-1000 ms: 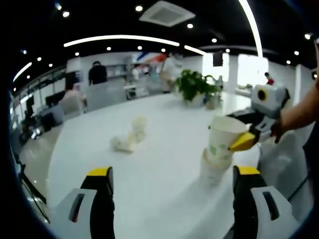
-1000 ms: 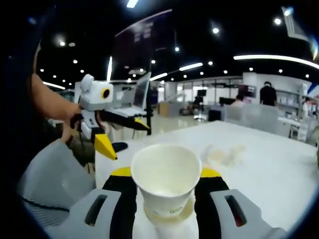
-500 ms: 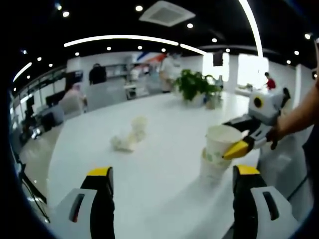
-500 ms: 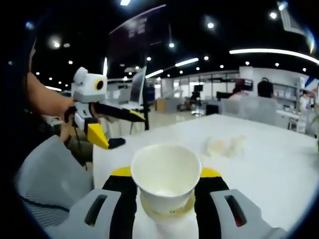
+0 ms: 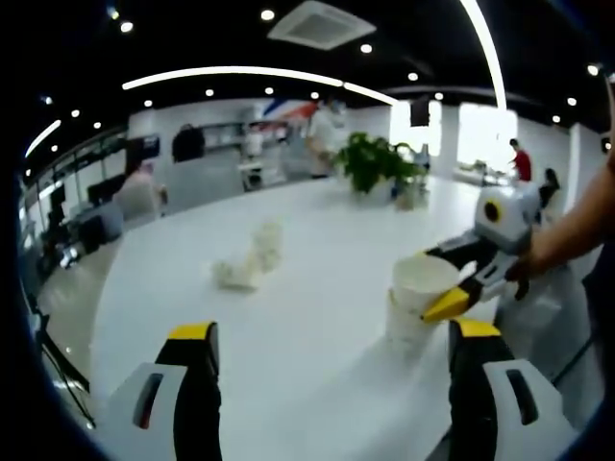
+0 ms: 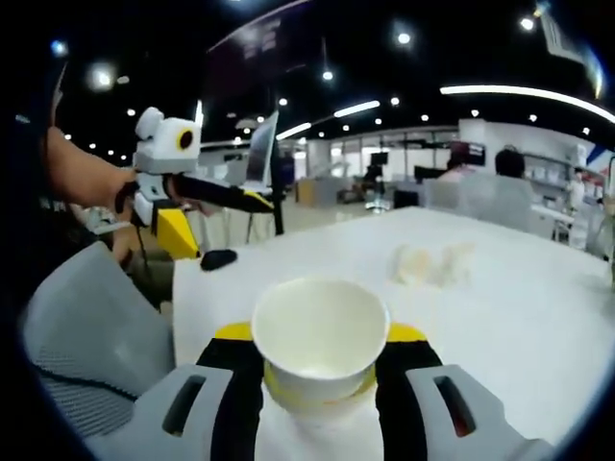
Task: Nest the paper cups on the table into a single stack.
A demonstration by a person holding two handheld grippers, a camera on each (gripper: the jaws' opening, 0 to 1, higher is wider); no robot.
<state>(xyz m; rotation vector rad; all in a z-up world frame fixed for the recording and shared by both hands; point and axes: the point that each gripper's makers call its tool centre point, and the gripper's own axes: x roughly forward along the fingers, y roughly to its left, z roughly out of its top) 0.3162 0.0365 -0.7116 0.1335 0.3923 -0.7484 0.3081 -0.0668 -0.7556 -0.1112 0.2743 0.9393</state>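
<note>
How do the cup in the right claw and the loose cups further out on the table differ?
The held cup stands upright, mouth open, clamped by the right claw and nested into the stack. The loose cups lie tipped on the table, ungripped and apart from the stack. The held cup sits near the table edge; the loose cups lie mid-table. All look like white paper.

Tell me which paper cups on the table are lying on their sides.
The two cups far out mid-table, lying tipped together, away from both grippers. The cup held by the right gripper is upright, seated in the standing stack.
</note>
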